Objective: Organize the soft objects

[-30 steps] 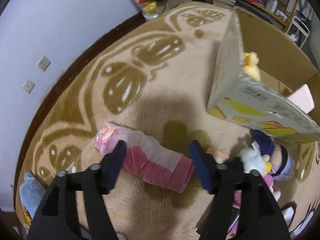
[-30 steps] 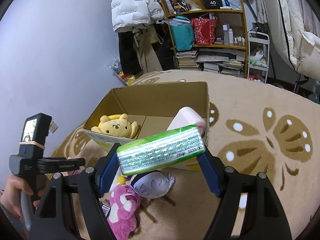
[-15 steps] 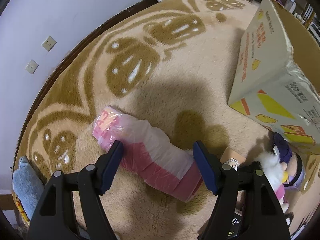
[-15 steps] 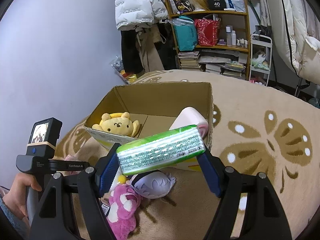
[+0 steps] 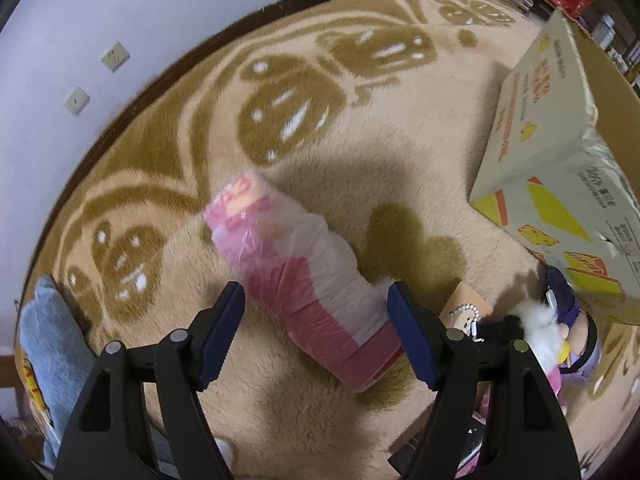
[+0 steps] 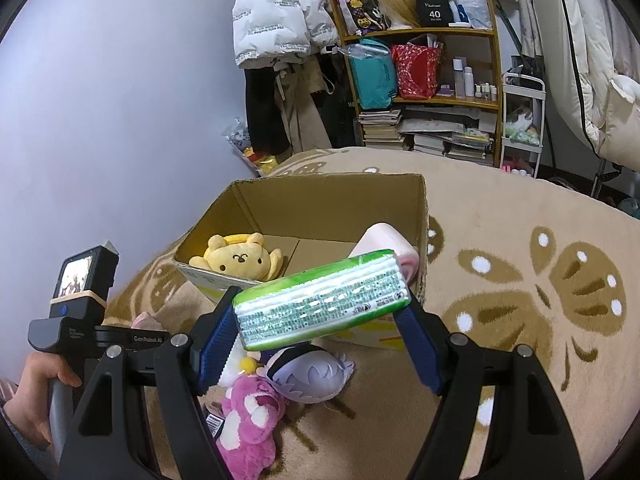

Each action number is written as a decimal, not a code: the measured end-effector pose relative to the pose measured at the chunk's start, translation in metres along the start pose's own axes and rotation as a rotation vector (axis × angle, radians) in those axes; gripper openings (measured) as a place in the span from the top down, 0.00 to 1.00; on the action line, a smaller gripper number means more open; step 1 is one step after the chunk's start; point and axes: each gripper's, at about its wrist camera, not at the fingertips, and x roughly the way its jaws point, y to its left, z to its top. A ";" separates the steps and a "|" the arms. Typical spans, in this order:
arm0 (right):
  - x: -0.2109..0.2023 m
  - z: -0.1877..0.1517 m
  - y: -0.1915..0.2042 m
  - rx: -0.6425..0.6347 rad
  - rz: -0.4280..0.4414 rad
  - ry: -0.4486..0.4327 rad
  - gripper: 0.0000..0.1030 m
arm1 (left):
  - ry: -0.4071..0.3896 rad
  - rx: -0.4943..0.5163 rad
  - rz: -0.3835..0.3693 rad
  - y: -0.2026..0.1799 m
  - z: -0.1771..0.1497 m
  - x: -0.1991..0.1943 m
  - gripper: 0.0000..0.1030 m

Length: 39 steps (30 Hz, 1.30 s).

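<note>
Lilac wall (image 6: 120,100), beige patterned carpet (image 5: 320,128), cluttered wooden shelf (image 6: 440,96), hanging white jackets (image 6: 276,12)

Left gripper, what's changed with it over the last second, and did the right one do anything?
The left gripper has come down, open, over the pink-and-white pack on the rug, its fingers now straddling the near end. The right gripper stayed shut on the green pack, short of the cardboard box.

Left wrist looks down close at rug (image 5: 400,128); right looks across room, sharing box (image 6: 320,204).
</note>
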 end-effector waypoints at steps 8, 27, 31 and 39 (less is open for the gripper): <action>0.001 -0.001 0.000 -0.005 0.000 0.003 0.23 | 0.078 -0.036 -0.069 0.006 0.003 0.019 0.28; -0.002 -0.001 -0.003 0.007 -0.006 -0.013 0.23 | -0.082 0.128 -0.099 -0.038 -0.016 -0.015 0.82; -0.003 0.000 -0.005 0.012 -0.009 -0.017 0.23 | -0.118 0.157 -0.115 -0.042 -0.021 -0.025 0.83; -0.010 0.001 -0.004 0.016 -0.011 -0.049 0.23 | -0.305 0.194 -0.134 -0.033 -0.025 -0.075 0.83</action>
